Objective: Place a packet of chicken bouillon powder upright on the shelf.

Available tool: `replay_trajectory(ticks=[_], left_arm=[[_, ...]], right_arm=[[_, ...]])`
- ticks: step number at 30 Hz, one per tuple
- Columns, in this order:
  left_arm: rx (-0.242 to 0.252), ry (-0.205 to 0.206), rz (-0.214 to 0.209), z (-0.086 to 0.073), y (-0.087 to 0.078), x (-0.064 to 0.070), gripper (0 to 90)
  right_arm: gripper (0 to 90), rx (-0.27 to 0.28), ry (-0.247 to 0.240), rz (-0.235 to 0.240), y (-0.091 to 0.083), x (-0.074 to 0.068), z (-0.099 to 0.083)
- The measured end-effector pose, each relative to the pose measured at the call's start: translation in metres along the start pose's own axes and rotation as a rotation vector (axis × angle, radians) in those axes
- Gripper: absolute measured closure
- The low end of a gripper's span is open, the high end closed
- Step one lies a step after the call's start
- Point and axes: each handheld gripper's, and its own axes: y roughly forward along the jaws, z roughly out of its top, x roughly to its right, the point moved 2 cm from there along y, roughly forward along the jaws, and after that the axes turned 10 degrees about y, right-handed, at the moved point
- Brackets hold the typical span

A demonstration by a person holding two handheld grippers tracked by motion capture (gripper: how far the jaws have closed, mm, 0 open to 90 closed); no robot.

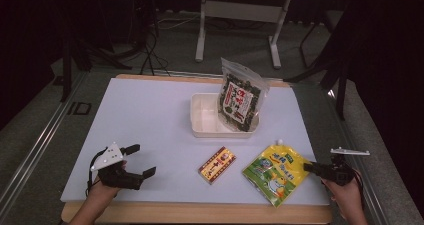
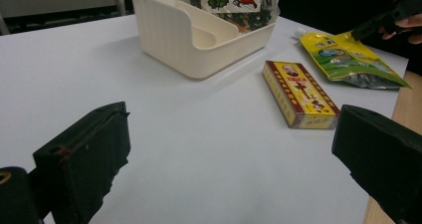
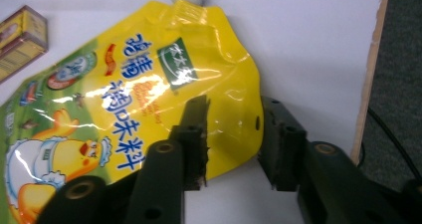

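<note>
A yellow spouted pouch (image 1: 275,172) (image 2: 348,59) (image 3: 124,94) lies flat at the front right of the white table top (image 1: 150,115). My right gripper (image 1: 307,167) (image 3: 233,104) (image 2: 356,33) is open, its jaws straddling the pouch's right edge: one over the pouch, the other over the table. A small red and yellow box (image 1: 217,164) (image 2: 298,92) (image 3: 20,40) lies left of the pouch. At the front left my left gripper (image 1: 141,160) (image 2: 231,114) is wide open with nothing between its jaws, pointing toward the box.
A cream tray (image 1: 200,120) (image 2: 164,35) stands mid-table, with a clear bag of dark seaweed (image 1: 241,97) (image 2: 234,0) leaning in its right end. The table's wooden edge runs close to the right of the pouch. Desk legs and cables lie beyond the table.
</note>
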Motion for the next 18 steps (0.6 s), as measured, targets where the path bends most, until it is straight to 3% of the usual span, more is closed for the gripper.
replay_trajectory(ticks=[4,5,7,11,18], left_arm=[[0.0,0.0,-0.001,0.0,0.0,0.0,2.0],[0.0,0.0,0.0,0.0,0.0,0.0,2.0],[0.0,-0.001,0.0,0.0,0.0,0.0,2.0],[0.001,-0.003,0.001,0.0,0.0,0.0,2.0],[0.003,-0.009,0.002,0.0,-0.001,-0.001,2.0]], right_arm=[[74.1,-0.032,-0.012,0.003,0.005,-0.002,0.0],[85.0,-0.034,-0.014,-0.007,0.006,-0.003,0.0],[89.5,-0.043,-0.034,-0.015,0.006,-0.006,0.0],[90.0,-0.052,-0.065,-0.033,0.003,-0.013,0.002],[90.0,-0.005,-0.118,-0.059,-0.011,-0.03,0.009]])
